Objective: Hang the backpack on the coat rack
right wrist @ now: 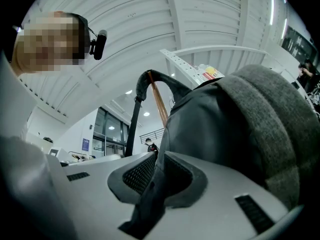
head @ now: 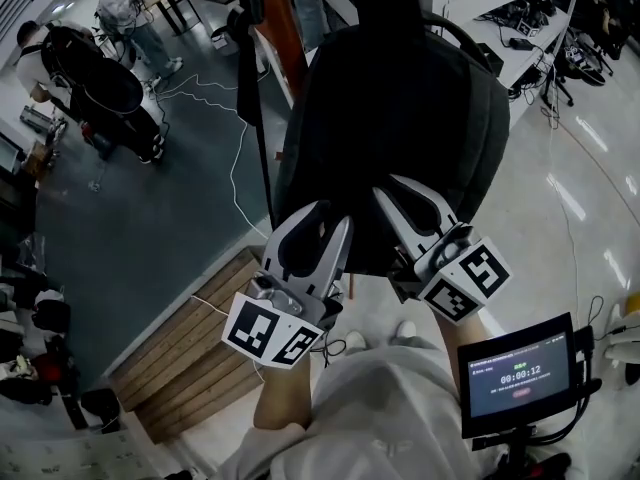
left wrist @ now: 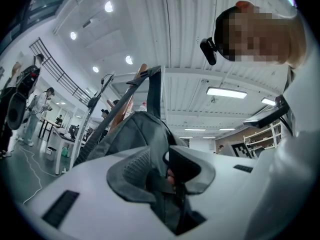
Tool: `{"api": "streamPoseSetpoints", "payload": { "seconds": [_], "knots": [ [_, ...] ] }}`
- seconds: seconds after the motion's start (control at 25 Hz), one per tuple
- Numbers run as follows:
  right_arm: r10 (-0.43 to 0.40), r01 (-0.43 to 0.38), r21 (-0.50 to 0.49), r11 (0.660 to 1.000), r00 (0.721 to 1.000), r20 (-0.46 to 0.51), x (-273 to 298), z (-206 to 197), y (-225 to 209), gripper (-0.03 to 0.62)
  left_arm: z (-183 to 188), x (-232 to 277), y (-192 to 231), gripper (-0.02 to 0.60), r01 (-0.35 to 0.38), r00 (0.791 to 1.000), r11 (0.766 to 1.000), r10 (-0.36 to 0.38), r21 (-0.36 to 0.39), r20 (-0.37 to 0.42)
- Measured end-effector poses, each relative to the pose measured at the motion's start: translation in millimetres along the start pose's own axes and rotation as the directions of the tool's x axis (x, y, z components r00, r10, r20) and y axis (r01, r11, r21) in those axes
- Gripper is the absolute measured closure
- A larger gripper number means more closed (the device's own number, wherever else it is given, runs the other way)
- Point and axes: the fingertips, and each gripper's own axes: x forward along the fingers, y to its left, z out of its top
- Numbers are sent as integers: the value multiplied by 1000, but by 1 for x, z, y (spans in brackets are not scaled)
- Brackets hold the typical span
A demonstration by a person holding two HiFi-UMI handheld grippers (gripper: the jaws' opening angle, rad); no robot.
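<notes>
A dark grey backpack (head: 400, 118) is held up in front of the person, its top loop (right wrist: 149, 76) resting over the tip of a brown arm of the coat rack (head: 285, 38). Beneath the pack, side by side and angled slightly upward, the left gripper (head: 322, 218) and right gripper (head: 405, 193) each clamp a fold of the bottom fabric.

Dark grey backpack (head: 400, 118) upright and lifted, top handle at the wooden coat rack (head: 285, 43)
</notes>
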Motion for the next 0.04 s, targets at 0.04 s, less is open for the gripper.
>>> {"api": "streamPoseSetpoints", "payload": {
  "seconds": [0.04],
  "knots": [
    [3,-3,-2,1000,1000,-2,1,0,0,526,1,0,0,460,-2,1000,1000,2,0,2]
  ]
}}
